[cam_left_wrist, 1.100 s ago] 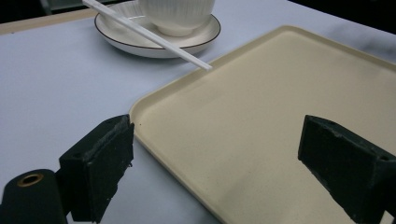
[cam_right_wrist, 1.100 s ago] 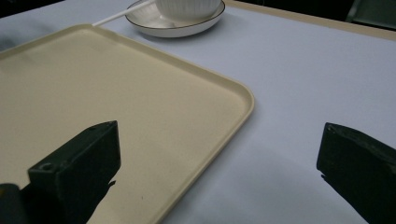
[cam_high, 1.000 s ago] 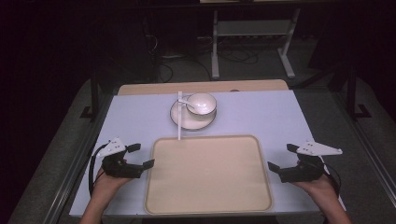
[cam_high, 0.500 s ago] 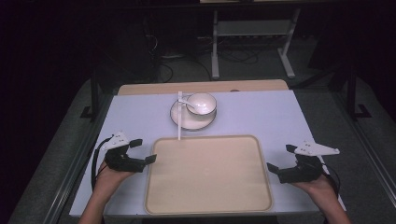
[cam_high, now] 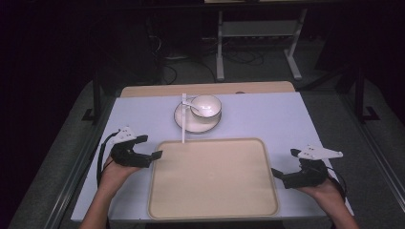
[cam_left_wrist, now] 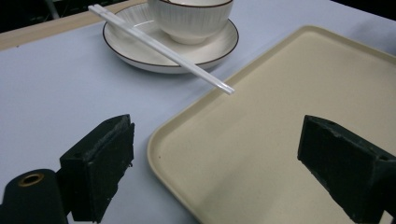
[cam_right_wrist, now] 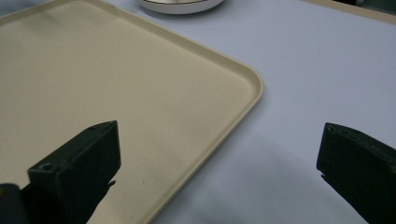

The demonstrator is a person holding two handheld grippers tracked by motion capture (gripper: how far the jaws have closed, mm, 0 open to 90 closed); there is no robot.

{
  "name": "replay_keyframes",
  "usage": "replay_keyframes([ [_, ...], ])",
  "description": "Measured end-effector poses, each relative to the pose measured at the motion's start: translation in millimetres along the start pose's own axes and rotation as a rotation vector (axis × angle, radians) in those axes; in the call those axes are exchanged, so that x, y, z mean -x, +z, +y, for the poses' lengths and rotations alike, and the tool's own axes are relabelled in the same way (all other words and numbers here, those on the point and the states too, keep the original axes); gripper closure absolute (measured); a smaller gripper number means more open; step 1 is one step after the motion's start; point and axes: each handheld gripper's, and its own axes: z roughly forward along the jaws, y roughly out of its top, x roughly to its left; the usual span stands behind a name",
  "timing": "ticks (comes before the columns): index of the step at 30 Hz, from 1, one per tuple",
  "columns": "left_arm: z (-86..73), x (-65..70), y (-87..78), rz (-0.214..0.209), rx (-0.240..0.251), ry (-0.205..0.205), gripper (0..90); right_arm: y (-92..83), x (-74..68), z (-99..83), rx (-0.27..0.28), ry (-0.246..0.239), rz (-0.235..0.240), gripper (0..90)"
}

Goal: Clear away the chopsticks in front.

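I have two grippers and both hold nothing. My left gripper [cam_high: 152,155] sits at about 9 o'clock from the tray [cam_high: 212,210], right by the tray's left edge, near its far corner. Its jaws are wide open. In the left gripper view that corner of the tray [cam_left_wrist: 280,140] lies between the two jaws, and nothing is pinched. My right gripper [cam_high: 279,175] sits at about 3 o'clock from the tray, just beside the right edge. Its jaws are wide open too. In the right gripper view the tray's corner [cam_right_wrist: 140,116] lies between them, with bare table on the other side.

The tray is flat on the table, right in front of me, and it has nothing on it. At 12 o'clock from the tray there is a plate [cam_high: 187,123] with a bowl [cam_high: 206,107] on it. A spoon [cam_high: 192,106] leans in the bowl. White chopsticks [cam_high: 183,119] lie across the plate, and their near tips reach just about to the tray's far edge [cam_left_wrist: 224,87].

I think the job is only at the start. Nothing is lifted and nothing has been put on the tray. It looks like I am lined up on both sides of the tray, but I have not closed on it. All the real work is left to do.
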Motion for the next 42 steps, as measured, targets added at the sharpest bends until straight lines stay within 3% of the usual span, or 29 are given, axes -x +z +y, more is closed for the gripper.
replay_keyframes([
  [14, 20.1, -9.3, 13.7, 0.012, 0.005, 0.013, 9.7, -0.8, 1.4, 0.6, 0.007, 0.005, -0.002, 0.0],
  [28, 25.1, -22.8, 31.7, 0.038, -0.025, 0.011, 9.7, 0.3, 3.6, -1.1, 0.003, 0.015, -0.002, 0.0],
  [42, 36.9, -37.9, 53.7, 0.055, -0.02, -0.005, 9.8, -0.9, 7.7, -1.1, 0.022, 0.036, 0.0, 0.0],
])
